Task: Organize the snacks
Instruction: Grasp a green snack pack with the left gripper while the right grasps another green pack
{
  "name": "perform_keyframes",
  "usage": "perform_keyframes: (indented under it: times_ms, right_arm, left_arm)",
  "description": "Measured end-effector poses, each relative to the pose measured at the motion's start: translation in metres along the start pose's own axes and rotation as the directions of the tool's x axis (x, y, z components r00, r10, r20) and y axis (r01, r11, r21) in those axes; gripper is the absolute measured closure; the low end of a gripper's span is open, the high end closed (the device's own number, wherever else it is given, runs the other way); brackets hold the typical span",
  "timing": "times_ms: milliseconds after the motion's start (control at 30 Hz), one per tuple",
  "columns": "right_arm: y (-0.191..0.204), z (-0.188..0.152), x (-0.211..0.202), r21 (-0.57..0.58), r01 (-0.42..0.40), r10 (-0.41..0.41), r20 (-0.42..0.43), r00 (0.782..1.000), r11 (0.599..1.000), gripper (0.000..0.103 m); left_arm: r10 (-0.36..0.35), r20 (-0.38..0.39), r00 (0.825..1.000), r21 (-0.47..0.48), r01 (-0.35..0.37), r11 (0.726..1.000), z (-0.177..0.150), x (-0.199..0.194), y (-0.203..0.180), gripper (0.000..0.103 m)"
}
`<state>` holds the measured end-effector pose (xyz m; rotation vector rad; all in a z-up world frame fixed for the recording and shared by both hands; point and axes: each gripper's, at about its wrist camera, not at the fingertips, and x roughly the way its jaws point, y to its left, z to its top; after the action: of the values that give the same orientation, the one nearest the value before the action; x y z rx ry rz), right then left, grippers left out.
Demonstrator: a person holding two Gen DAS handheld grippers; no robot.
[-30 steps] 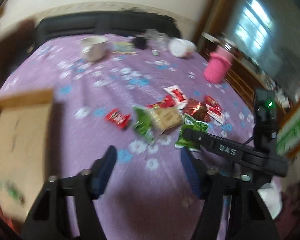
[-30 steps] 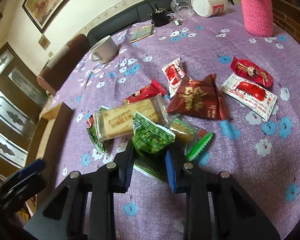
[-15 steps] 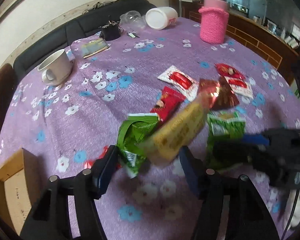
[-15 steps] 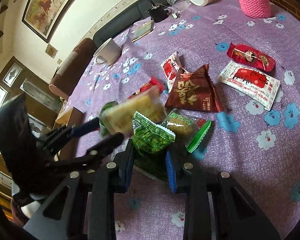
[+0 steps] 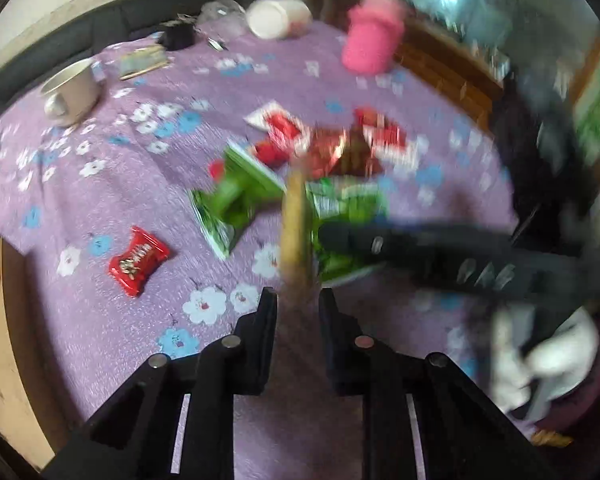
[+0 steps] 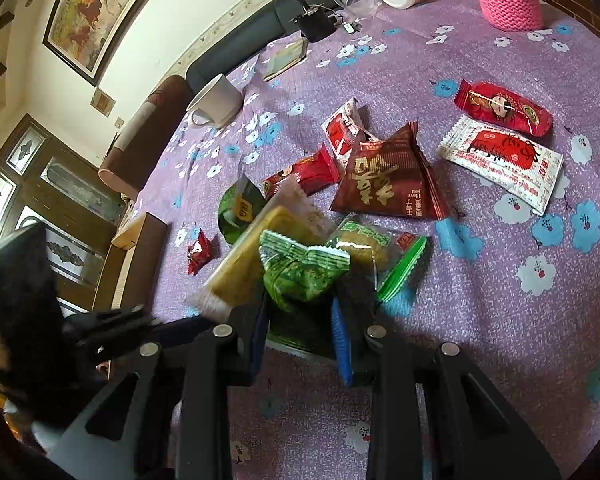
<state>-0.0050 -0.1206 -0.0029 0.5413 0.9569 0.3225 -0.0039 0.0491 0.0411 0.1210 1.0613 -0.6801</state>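
Biscuit pack is edge-up in my closing left gripper; beside it, my right gripper pinches a green snack packet.

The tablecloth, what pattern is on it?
The tablecloth is purple with white and blue flowers, clearest in the right wrist view.

Left tongs closing, angled downward; right tongs nearly closed.
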Motion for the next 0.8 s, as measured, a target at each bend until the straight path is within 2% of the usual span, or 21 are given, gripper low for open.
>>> perform_keyframes:
  times_ms: [33,67,100,133,233,300,333,400,467,567,700,800]
  right_arm:
    - [0.001,0.000,0.000,-0.002,0.002,-0.002,0.000,1.000,1.000,0.073]
    - [0.001,-0.001,0.000,-0.002,0.003,-0.003,0.000,1.000,1.000,0.073]
    - [0.001,-0.001,0.000,-0.002,0.003,-0.003,-0.001,1.000,1.000,0.073]
    - [0.001,-0.001,0.000,-0.001,0.002,-0.002,-0.001,1.000,1.000,0.073]
    - [-0.001,-0.001,0.000,0.009,-0.007,0.007,-0.004,1.000,1.000,0.073]
    - [-0.003,0.000,0.000,0.020,-0.017,0.017,-0.006,1.000,1.000,0.073]
    - [-0.004,0.000,-0.001,0.025,-0.022,0.022,-0.007,1.000,0.999,0.073]
    - [-0.005,0.001,-0.001,0.027,-0.025,0.025,-0.009,1.000,0.999,0.072]
    - [-0.004,0.001,-0.001,0.023,-0.021,0.021,-0.010,1.000,1.000,0.072]
    - [-0.002,0.001,0.000,0.014,-0.011,0.011,-0.010,1.000,1.000,0.072]
    - [0.006,-0.001,0.001,-0.029,0.023,-0.023,-0.001,1.000,0.999,0.073]
    - [0.010,-0.003,0.000,-0.037,-0.004,0.004,0.004,1.000,0.999,0.074]
  left_arm:
    - [-0.028,0.033,0.999,-0.051,0.030,0.998,0.005,-0.005,0.007,0.072]
    - [-0.041,0.075,0.996,-0.095,0.048,0.994,0.011,-0.010,0.014,0.061]
    - [-0.019,0.120,0.993,-0.109,0.032,0.994,0.018,-0.012,0.017,0.053]
    - [0.014,0.144,0.989,-0.104,0.001,0.995,0.024,-0.009,0.018,0.052]
    - [0.052,0.130,0.990,-0.070,-0.043,0.997,0.043,0.013,0.017,0.052]
    - [0.131,0.101,0.986,0.013,-0.133,0.991,0.047,0.031,0.010,0.053]
    - [0.148,0.090,0.985,0.046,-0.152,0.987,0.051,0.039,0.010,0.053]
    - [0.153,0.048,0.987,0.080,-0.157,0.984,0.049,0.051,0.013,0.058]
    - [0.120,0.057,0.991,0.090,-0.125,0.988,0.048,0.052,0.016,0.058]
    - [0.103,0.059,0.993,0.069,-0.107,0.992,0.046,0.053,0.022,0.057]
    - [0.106,0.061,0.993,0.035,-0.108,0.994,0.046,0.049,0.023,0.062]
    - [0.087,0.095,0.992,-0.014,-0.086,0.996,0.038,0.034,0.025,0.062]
